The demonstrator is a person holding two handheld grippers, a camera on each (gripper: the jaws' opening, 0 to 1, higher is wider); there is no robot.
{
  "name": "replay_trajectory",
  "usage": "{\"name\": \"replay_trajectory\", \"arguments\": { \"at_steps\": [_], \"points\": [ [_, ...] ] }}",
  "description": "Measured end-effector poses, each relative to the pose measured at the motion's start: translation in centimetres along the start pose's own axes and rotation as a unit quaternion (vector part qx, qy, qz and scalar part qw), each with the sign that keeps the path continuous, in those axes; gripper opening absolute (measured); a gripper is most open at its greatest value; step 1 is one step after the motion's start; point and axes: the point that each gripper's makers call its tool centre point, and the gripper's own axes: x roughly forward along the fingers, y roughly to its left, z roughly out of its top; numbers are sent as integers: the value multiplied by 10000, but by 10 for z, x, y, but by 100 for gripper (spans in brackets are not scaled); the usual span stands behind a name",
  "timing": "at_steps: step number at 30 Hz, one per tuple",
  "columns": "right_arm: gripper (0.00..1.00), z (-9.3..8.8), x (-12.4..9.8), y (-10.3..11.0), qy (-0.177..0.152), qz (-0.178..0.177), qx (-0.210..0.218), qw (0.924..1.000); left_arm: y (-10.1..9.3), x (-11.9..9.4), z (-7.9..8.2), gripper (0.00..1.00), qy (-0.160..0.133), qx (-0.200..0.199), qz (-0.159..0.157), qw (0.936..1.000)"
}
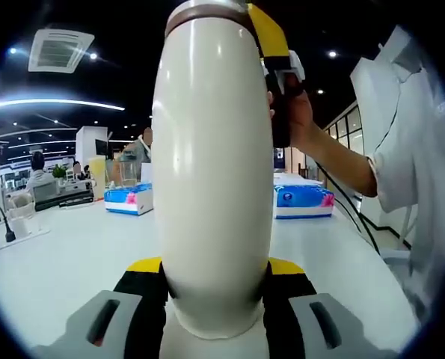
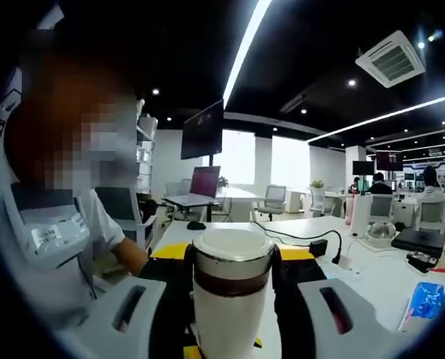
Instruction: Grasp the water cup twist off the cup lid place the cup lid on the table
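Observation:
A cream-white water cup stands tall in the left gripper view, and my left gripper is shut on its lower body, yellow-and-black jaws pressed to both sides. At the cup's top, the right gripper, held by a person's hand, clamps the lid. In the right gripper view, the white cup lid with its metal rim sits between the black jaws of my right gripper, which is shut on it. A brown band and the cup body show below the lid.
The white table carries two blue tissue packs. A person in white stands close on the right. In the right gripper view a laptop, a cabled power adapter and a blue pack lie on the table.

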Motion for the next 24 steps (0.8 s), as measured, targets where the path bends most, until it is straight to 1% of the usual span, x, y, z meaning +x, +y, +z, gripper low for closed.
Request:
{"name": "replay_trajectory", "arguments": {
  "at_steps": [3, 8, 16, 19, 24],
  "points": [
    [45, -2, 0, 0, 36, -13, -65, 10000, 0, 0, 0, 51, 1, 4, -2, 10000],
    [45, -3, 1, 1, 93, -26, -11, 10000, 0, 0, 0, 51, 3, 4, -1, 10000],
    [46, -8, 4, 1, 207, -109, -46, 9997, 1, 0, 0, 51, 4, 4, 0, 10000],
    [47, -10, 5, 0, 236, -127, 18, 9996, 1, 0, 0, 51, 5, 4, 0, 10000],
    [48, -10, 4, -1, 266, -215, -5, 9994, 1, 0, 0, 51, 2, 13, -3, 10000]
  ]
}}
